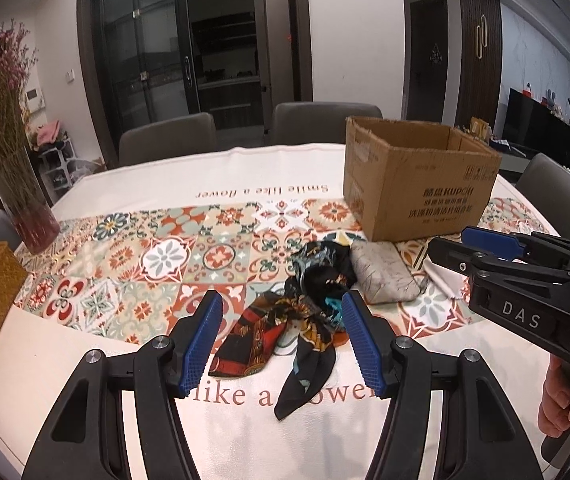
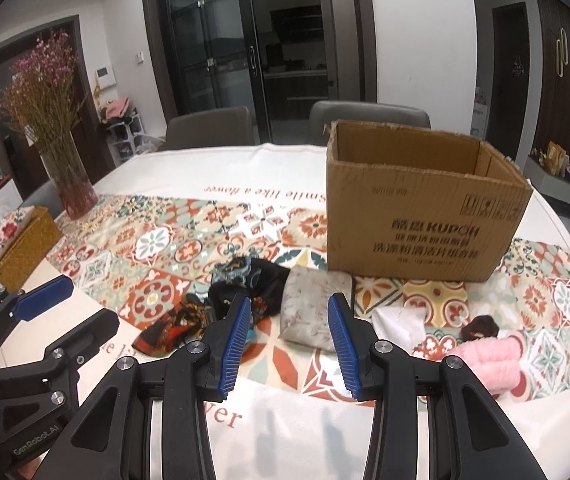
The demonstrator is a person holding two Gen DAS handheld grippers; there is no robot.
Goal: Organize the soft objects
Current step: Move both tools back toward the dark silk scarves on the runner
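Left wrist shows my left gripper (image 1: pixel 281 340) approaching the scarf (image 1: pixel 297 312), jaws apart, empty; right gripper (image 2: pixel 291 340) likewise over the grey pouch (image 2: pixel 313 312). Next I judge: lower, clamp, lift to the far box (image 2: pixel 425 216).

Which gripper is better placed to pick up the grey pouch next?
Right. The right gripper is open and lined up with the grey pouch, framing it between its jaws. The left gripper frames the patterned scarf instead.
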